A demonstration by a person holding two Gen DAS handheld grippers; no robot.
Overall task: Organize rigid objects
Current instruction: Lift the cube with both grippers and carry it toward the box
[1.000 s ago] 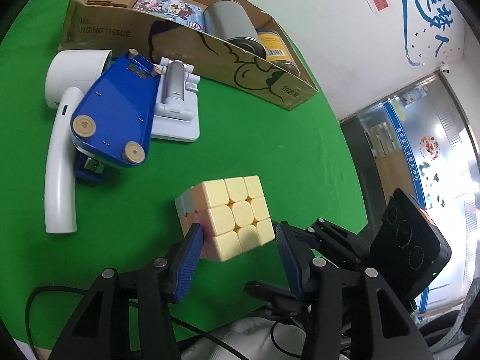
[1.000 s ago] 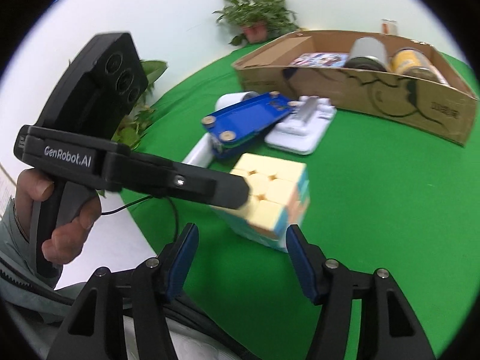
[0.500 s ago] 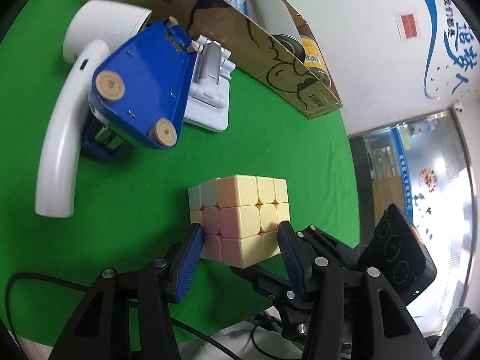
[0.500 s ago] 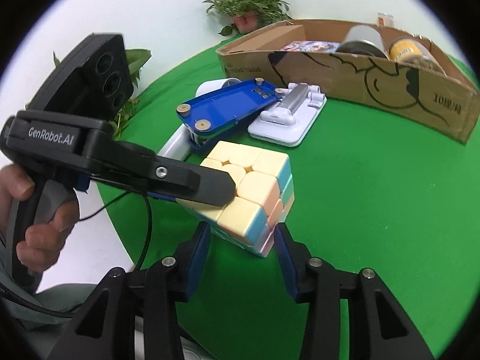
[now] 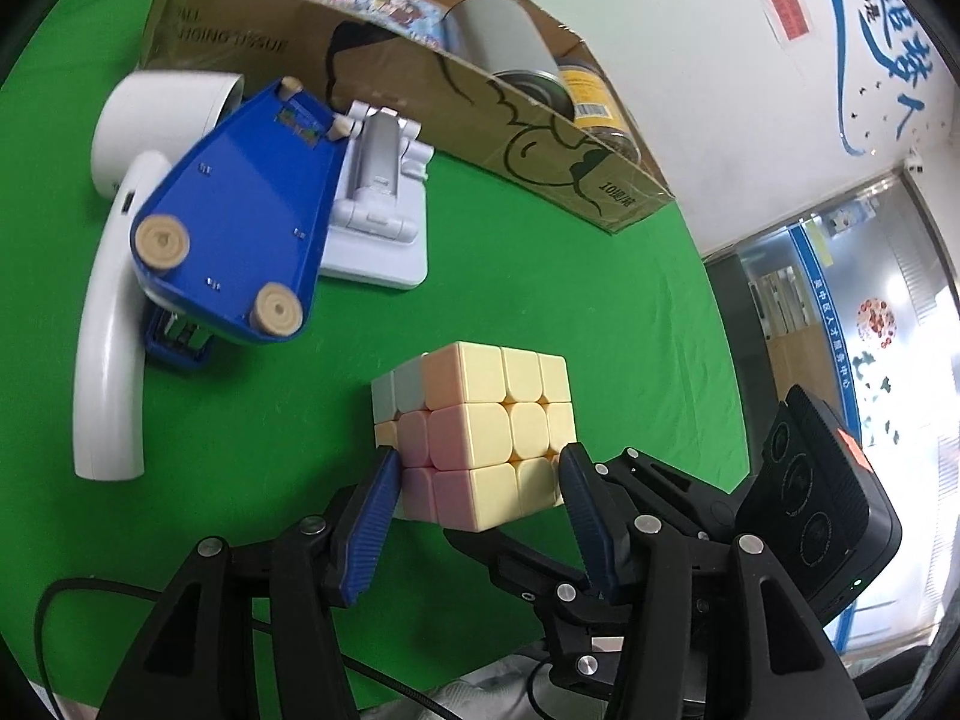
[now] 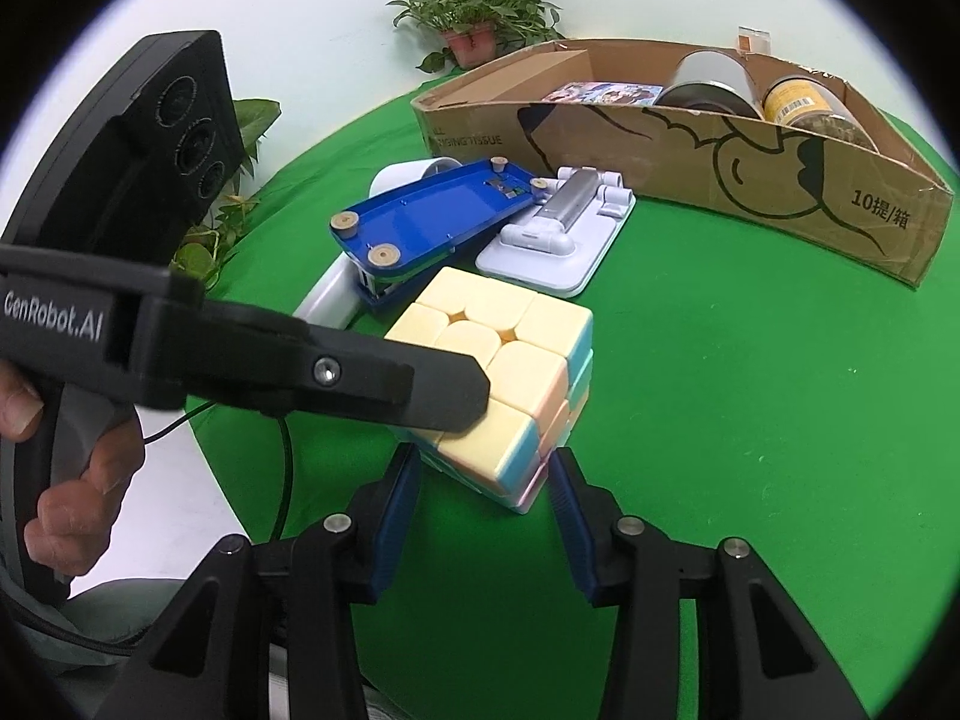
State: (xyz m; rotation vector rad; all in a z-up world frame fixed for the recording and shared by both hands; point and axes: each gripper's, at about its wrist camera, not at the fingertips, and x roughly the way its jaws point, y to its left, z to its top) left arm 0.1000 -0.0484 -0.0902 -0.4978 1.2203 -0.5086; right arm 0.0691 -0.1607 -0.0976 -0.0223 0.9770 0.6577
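A pastel puzzle cube (image 5: 480, 432) is held off the green table, near its front edge. My left gripper (image 5: 477, 480) is shut on the cube, its blue pads on the cube's two lower sides. In the right wrist view the cube (image 6: 504, 372) has the left gripper's black finger (image 6: 360, 372) across its top. My right gripper (image 6: 483, 480) has closed in around the cube's bottom corner, pads touching or nearly touching it. A brown cardboard box (image 6: 720, 180) stands at the back.
A blue stapler (image 5: 240, 222) lies upside down across a white curved handheld device (image 5: 114, 324) and a white stand (image 5: 384, 204). The box (image 5: 540, 138) holds a picture card, a grey can and a yellow-labelled jar. Potted plants (image 6: 474, 18) stand beyond the table.
The right gripper's jaws narrowed from wide open to close around the cube's lower corner. The left gripper kept hold of the cube, which sits slightly deeper between the right fingers.
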